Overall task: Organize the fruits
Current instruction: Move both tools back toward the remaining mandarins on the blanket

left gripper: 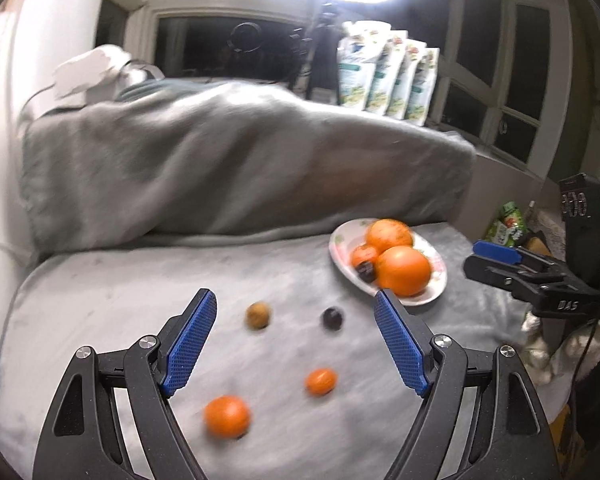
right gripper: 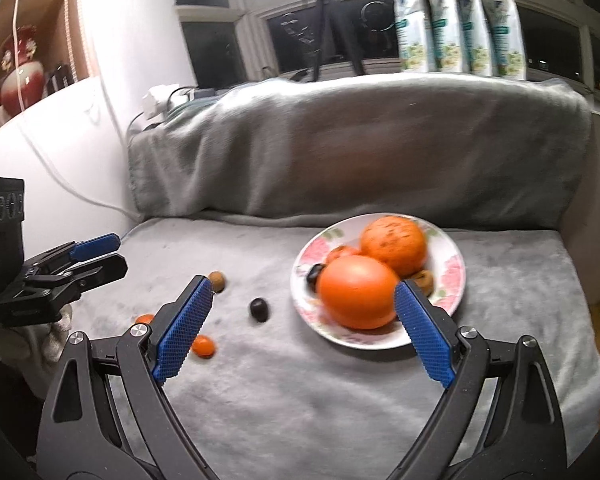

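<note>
A flowered plate (right gripper: 452, 276) on the grey blanket holds two big oranges (right gripper: 358, 294), a small orange fruit, a dark fruit and a brown one; the plate also shows in the left wrist view (left gripper: 340, 240). Loose on the blanket lie a tangerine (left gripper: 227, 416), a small orange fruit (left gripper: 321, 381), a brown fruit (left gripper: 258, 315) and a dark fruit (left gripper: 333, 318). My left gripper (left gripper: 296, 308) is open and empty above the loose fruits. My right gripper (right gripper: 304, 296) is open and empty, just in front of the plate.
A grey blanket covers the sofa seat (right gripper: 300, 400) and backrest (right gripper: 360, 144). Several packages (right gripper: 460, 20) stand on the windowsill behind, next to a tripod (right gripper: 332, 20). A white wall and cable are at the left.
</note>
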### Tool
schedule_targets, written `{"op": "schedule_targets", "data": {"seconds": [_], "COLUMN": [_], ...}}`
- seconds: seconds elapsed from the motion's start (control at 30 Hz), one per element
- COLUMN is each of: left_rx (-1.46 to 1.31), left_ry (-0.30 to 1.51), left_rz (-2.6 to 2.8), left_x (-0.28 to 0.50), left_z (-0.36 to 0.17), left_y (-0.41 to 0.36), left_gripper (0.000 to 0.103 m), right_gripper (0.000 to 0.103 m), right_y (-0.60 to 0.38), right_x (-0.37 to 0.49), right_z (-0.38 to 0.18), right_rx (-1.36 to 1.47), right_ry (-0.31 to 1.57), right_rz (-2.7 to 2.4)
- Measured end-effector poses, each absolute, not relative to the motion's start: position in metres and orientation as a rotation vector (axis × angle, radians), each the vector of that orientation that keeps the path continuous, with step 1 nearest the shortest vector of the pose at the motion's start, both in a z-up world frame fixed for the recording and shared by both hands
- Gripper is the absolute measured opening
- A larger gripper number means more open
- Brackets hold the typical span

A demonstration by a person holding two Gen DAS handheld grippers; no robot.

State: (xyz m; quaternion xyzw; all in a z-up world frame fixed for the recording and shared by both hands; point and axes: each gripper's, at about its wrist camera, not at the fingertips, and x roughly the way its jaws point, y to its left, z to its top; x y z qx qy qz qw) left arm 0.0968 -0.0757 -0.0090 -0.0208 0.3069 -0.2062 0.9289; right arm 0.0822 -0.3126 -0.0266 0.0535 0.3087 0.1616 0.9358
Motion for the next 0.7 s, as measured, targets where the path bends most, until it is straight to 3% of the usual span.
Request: {"op": "schedule_targets", "data": {"seconds": [0.33, 0.4, 0.53, 0.7], "left_rx": [-0.078, -0.086, -0.087, -0.084], "left_ry": [0.721, 0.737, 0.77, 0.82], "left_rz": [-0.344, -0.343, -0.353, -0.378], "left_x": [0.082, 0.079, 0.078, 0.083], "left_z": [-0.05, -0.057, -0.069, -0.085], "left_y": [-0.034, -0.031, -0.029, -0.032], "left_gripper": [0.08, 0.079, 0.067, 0.055], "right_gripper": [0.093, 0.086, 0.079, 0.063], "right_y": [-0.269, -0.26, -0.243, -0.224], "right_x": [0.084, 0.085, 0.088, 0.092], "right_z": [-0.049, -0.054, -0.065, -0.081], "right_rx": [0.06, 0.047, 0.023, -0.011], "right_ry": [0.688, 0.702, 0.739, 0.791], "right_rz": [0.437, 0.457, 0.496, 0.536]}}
